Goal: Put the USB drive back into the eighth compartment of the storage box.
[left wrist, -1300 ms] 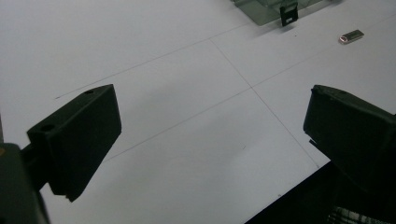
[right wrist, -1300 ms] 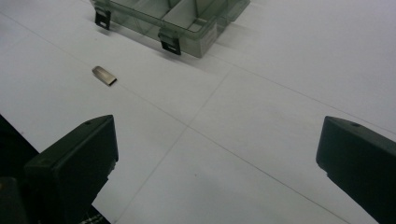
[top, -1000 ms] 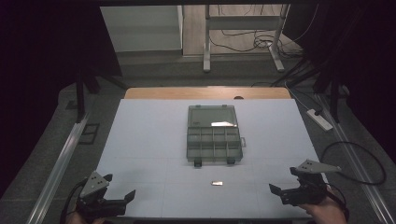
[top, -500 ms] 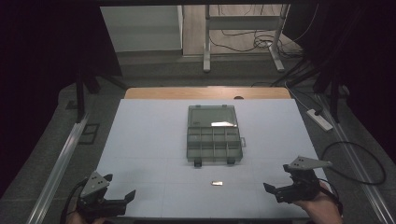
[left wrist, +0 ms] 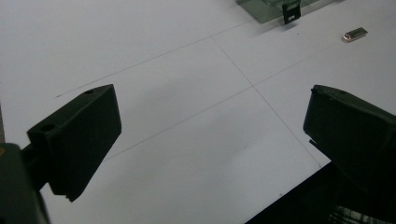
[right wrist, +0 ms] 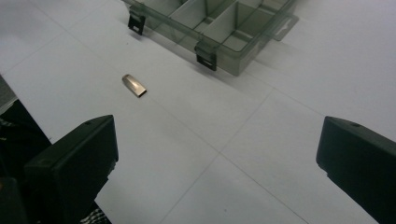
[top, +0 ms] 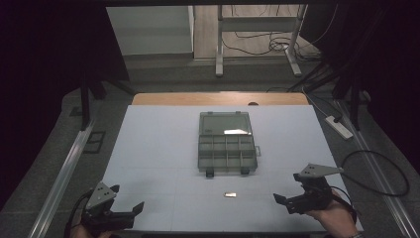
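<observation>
A clear grey compartment box (top: 227,153) lies open mid-table, its lid (top: 225,123) folded back and its two black latches facing me. A small silver metal piece (top: 229,194) lies on the white table just in front of it; it shows too in the left gripper view (left wrist: 355,34) and the right gripper view (right wrist: 134,86). My left gripper (top: 127,200) is at the near left corner, open and holding nothing (left wrist: 210,116). My right gripper (top: 289,189) hovers at the near right, open and holding nothing (right wrist: 217,149), with the metal piece ahead and to its left.
The white table top (top: 158,148) carries thin pencil grid lines. Its wooden far edge (top: 218,98) meets a dark floor with cables and a power strip (top: 339,126) at the right. A metal rail (top: 64,173) runs along the left side.
My right gripper has moved left and a little forward, toward the metal piece. The left gripper has stayed put.
</observation>
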`<state>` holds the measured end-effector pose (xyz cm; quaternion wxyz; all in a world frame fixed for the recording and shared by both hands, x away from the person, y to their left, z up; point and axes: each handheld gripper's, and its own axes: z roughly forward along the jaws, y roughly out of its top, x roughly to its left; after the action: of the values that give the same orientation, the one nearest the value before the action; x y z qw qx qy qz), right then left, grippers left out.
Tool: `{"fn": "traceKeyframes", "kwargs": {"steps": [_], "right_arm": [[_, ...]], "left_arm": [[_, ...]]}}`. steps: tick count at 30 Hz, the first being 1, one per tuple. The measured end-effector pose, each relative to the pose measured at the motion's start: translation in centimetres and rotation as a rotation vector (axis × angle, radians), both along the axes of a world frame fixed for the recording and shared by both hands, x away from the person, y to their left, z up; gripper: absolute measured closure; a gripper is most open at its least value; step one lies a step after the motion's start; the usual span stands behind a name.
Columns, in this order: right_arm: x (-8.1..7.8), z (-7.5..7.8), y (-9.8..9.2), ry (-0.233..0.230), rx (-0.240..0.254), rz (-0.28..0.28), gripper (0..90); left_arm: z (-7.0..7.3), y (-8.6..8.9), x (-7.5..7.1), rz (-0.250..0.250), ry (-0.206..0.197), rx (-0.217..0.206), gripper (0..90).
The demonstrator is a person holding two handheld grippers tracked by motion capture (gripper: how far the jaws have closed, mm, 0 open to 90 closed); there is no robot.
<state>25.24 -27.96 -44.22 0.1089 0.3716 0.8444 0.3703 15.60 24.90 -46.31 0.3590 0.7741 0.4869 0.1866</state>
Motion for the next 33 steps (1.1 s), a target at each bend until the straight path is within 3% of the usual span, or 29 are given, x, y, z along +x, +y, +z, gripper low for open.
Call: {"fn": "traceKeyframes", "kwargs": {"steps": [6,22,28,33], "right_arm": [[0.4,-0.2,1.1,0.023,-0.007,0.031,0.0],[1.4,-0.4,3.0,0.019,-0.034,0.075,0.0],[2.0,-0.7,3.9,0.049,-0.036,0.103,0.0],[2.3,-0.8,4.8,0.043,-0.052,0.121,0.0]], "left_arm": [[0.0,0.0,0.0,-0.002,0.001,0.0,4.4],[0.0,0.0,0.0,0.0,0.005,-0.001,4.3],[0.0,0.0,0.0,0.0,0.005,-0.002,4.3],[0.0,0.0,0.0,0.0,0.005,-0.002,4.3]]}}
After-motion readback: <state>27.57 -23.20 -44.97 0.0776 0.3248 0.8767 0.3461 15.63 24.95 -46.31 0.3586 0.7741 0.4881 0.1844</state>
